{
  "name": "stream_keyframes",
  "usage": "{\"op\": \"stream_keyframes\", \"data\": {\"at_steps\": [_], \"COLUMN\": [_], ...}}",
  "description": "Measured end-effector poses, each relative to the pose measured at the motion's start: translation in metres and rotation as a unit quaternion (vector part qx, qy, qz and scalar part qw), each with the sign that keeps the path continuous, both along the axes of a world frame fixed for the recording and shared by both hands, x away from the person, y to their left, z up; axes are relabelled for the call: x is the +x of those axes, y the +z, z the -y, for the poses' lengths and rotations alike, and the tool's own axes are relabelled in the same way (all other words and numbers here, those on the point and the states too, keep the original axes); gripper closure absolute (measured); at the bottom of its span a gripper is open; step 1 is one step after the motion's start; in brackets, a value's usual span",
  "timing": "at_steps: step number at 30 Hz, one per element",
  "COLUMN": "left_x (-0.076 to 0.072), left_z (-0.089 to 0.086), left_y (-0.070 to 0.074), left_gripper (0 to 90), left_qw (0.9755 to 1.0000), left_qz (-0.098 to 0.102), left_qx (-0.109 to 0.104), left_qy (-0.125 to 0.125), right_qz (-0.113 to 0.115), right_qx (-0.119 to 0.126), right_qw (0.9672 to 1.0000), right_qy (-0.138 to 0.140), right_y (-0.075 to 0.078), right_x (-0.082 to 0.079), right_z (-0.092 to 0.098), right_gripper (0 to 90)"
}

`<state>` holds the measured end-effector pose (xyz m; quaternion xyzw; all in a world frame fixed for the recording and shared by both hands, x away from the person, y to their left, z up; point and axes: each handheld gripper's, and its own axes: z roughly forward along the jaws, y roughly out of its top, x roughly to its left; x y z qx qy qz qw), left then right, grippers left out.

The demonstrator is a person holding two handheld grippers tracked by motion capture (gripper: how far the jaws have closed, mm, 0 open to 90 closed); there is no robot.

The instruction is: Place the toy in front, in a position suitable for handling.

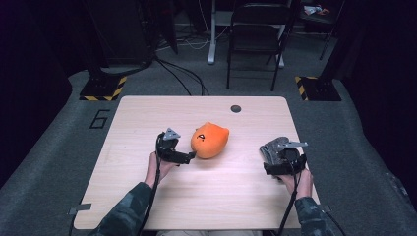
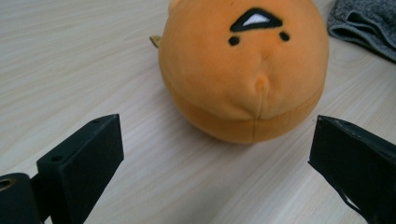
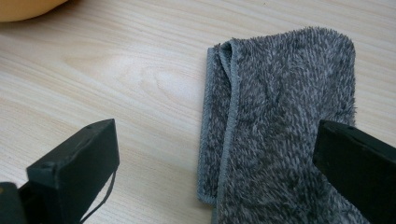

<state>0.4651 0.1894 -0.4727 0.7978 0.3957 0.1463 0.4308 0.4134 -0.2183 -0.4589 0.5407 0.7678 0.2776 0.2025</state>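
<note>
- In the high view, a round orange plush toy (image 1: 210, 140) with a small black face mark lies near the middle of the pale wooden table (image 1: 147, 113), well apart from a folded grey fleece cloth (image 1: 269, 150) at the right side.
- The left gripper (image 1: 189, 156) sits just left of the orange plush toy, its tips pointing right and very close to the toy's near-left side; from above I cannot tell whether they touch it.
- The left gripper view settles that: the toy (image 2: 243, 70) lies ahead of the wide-apart jaws with bare table between, and nothing is held. This view also shows the toy's stitched seam, its black triangular mouth and two dots, and a corner of the grey cloth (image 2: 364, 23) at the upper right.
- The right gripper (image 1: 281, 160) rests over the near part of the cloth in the high view, hiding much of it.
- The right gripper view shows its jaws spread wide, gripping nothing; the cloth (image 3: 280, 130) lies between them toward the right jaw, its hemmed fold edge clear, and a sliver of the orange toy (image 3: 25, 8) sits at the upper left.
</note>
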Motion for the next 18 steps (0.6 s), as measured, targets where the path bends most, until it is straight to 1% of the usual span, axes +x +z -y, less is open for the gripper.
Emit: {"op": "stream_keyframes", "data": {"at_steps": [1, 2, 5, 9, 10, 12, 13, 15, 18], "left_x": [0.000, 0.002, 0.006, 0.012, 0.013, 0.015, 0.016, 0.018, 0.021], "left_z": [0.000, 0.005, 0.010, 0.016, 0.018, 0.021, 0.023, 0.025, 0.029], "left_y": [0.000, 0.001, 0.001, 0.002, 0.002, 0.002, 0.001, 0.001, 0.000], "left_gripper": [2.7, 3.2, 4.1, 5.6, 6.4, 7.9, 8.4, 10.4, 11.8], "left_qw": [1.0000, 1.0000, 1.0000, 0.9999, 0.9999, 0.9999, 0.9998, 0.9998, 0.9997], "left_qz": [0.000, 0.005, 0.003, 0.005, 0.006, 0.009, 0.009, 0.010, 0.008], "left_qx": [0.000, 0.000, 0.000, -0.006, -0.007, -0.004, -0.009, -0.008, -0.016], "left_qy": [0.000, -0.002, -0.005, -0.010, -0.010, -0.014, -0.012, -0.014, -0.017], "right_qz": [0.001, -0.003, 0.001, 0.001, -0.002, -0.001, -0.001, -0.002, 0.000], "right_qx": [0.000, -0.001, -0.002, -0.001, -0.002, 0.000, 0.000, -0.001, -0.002], "right_qw": [1.0000, 1.0000, 1.0000, 1.0000, 1.0000, 1.0000, 1.0000, 1.0000, 1.0000], "right_qy": [0.002, -0.002, -0.001, -0.003, -0.007, -0.007, -0.008, -0.009, -0.007], "right_y": [0.000, 0.000, 0.000, -0.001, 0.000, -0.001, -0.001, -0.001, -0.002], "right_x": [0.001, 0.000, 0.000, -0.001, -0.002, -0.002, -0.002, -0.002, -0.001], "right_z": [0.001, 0.000, 0.002, 0.004, 0.005, 0.007, 0.007, 0.008, 0.008], "right_gripper": [0.0, 0.0, 0.0, 0.0, 0.0, 0.0, 0.0, 0.0, 0.0]}}
